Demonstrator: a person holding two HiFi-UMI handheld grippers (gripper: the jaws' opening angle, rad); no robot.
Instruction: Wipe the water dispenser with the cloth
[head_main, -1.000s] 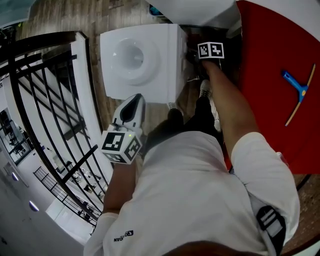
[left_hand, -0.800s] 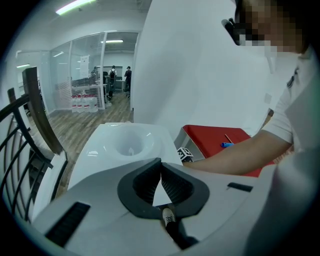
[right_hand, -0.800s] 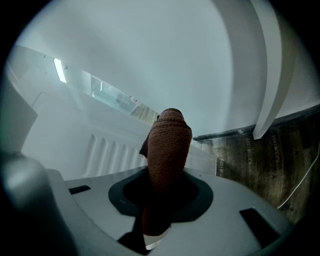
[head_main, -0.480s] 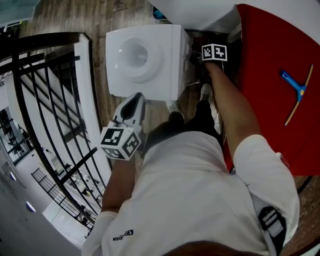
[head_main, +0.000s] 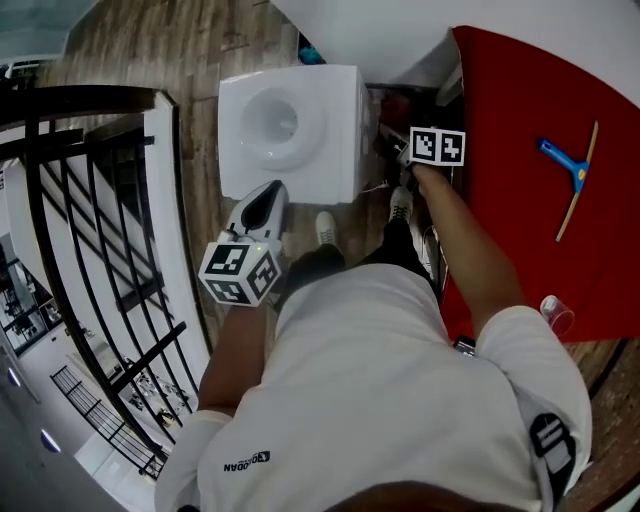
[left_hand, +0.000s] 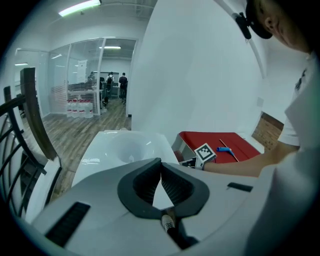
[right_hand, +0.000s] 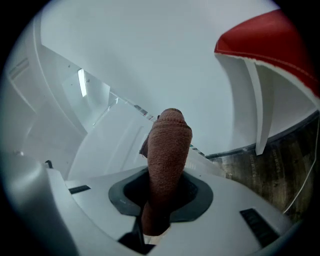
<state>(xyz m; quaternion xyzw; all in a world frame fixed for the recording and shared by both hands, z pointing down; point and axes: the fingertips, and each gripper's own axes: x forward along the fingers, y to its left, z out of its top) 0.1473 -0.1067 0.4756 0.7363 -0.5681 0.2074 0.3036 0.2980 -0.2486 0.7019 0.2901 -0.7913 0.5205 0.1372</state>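
The white water dispenser (head_main: 290, 130) stands on the wood floor ahead of me, its round top recess showing. My right gripper (head_main: 398, 150) is low against the dispenser's right side, shut on a brown cloth (right_hand: 167, 145) that sticks up out of its jaws. In the right gripper view the cloth lies next to the dispenser's white side panel (right_hand: 112, 145), and whether it touches is unclear. My left gripper (head_main: 265, 195) hovers at the dispenser's near edge, shut with nothing in it. The left gripper view shows the left gripper (left_hand: 160, 166) with its tips meeting above the dispenser top (left_hand: 122, 150).
A red table (head_main: 520, 200) at the right carries a blue squeegee (head_main: 566, 172) and a clear cup (head_main: 556, 314). Its white leg (right_hand: 260, 110) stands close to the right gripper. A black railing (head_main: 90, 230) runs along the left. The person's shoes (head_main: 403, 205) are by the dispenser.
My right gripper has slid toward me along the dispenser's right side with the cloth. The left gripper has stayed about where it was. The head view has shifted slightly.
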